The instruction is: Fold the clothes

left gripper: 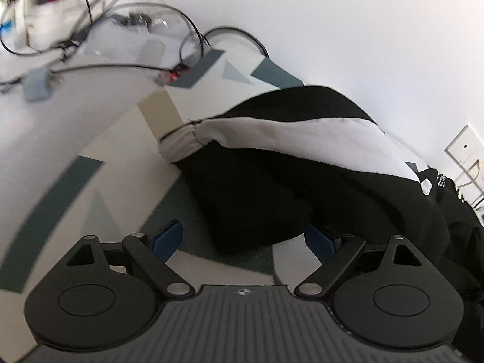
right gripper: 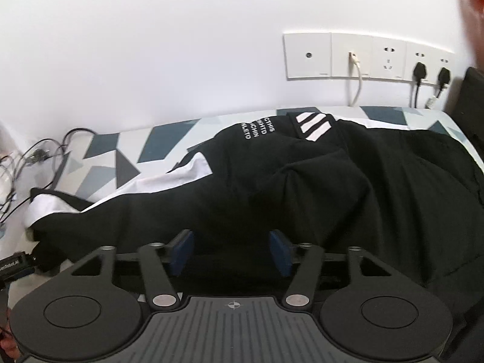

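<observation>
Black cloth with a white panel fills most of what we see: a garment [left gripper: 272, 163] lies crumpled on a sheet [left gripper: 99, 139] printed with grey, teal and beige triangles, pushed up near a white wall [left gripper: 332, 24]. Seen from the left wrist, one gathered white end of it points toward a tangle of dark cables [left gripper: 90, 24] at the far edge of the sheet, and a rounded black fold comes down between the fingers of our left gripper [left gripper: 243, 239]. Its jaws stand wide apart, the blue pads [left gripper: 168, 239] clear of the cloth on the left side; on the right side the fold hides part of the pad, and we cannot tell if it touches. Seen from the right wrist, the same garment [right gripper: 302, 181] stretches across the sheet [right gripper: 103, 163], showing white lettering [right gripper: 257, 127] and three slanted white stripes [right gripper: 313, 126] near the wall. Our right gripper [right gripper: 231, 252] hovers over the black cloth with its jaws partly open, nothing pinched between the blue pads [right gripper: 181, 252]. Along the wall runs a row of white sockets [right gripper: 363, 56] with two black plugs [right gripper: 432, 72] and a white cord [right gripper: 357, 81].
</observation>
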A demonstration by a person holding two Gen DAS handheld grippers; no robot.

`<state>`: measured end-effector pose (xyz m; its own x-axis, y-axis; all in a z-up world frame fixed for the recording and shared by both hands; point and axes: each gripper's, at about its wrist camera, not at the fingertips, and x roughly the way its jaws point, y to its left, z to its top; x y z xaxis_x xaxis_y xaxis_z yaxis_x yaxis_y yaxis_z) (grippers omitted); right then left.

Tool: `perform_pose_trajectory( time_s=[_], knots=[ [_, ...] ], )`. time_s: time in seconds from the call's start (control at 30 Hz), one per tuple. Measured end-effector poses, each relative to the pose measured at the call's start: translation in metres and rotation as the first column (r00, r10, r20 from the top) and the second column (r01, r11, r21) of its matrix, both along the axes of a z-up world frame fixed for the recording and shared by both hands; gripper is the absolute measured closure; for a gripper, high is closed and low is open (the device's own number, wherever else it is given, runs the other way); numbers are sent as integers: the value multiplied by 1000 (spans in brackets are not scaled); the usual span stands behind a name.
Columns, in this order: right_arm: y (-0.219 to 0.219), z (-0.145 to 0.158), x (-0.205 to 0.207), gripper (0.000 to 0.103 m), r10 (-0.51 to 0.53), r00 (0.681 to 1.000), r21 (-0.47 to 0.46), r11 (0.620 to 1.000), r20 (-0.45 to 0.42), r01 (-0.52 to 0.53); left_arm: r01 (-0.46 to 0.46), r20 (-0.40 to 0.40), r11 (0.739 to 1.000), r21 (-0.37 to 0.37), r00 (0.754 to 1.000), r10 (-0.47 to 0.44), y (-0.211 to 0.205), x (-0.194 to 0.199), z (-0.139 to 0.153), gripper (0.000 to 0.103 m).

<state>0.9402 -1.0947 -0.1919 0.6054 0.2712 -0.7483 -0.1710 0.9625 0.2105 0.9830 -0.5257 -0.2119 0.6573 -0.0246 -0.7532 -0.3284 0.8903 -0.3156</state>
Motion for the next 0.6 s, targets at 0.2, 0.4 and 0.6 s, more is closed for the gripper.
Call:
perform_pose_trajectory(
  time_s=[0.2,0.4,0.6],
  knots=[
    [5,-4,-6,41,-48,999,-40,998,8,48,88,0,995,44,996,-88,-11,19,-7,27],
    [-7,-7,-9,33,-134,991,3,991,15,134,117,-2,980,161,993,-118,-6,16,17,68],
    [2,-17,1,32,-136,991,72,988,-23,137,3,12,955,297,1000,-7,33,-7,60,69]
  ],
)
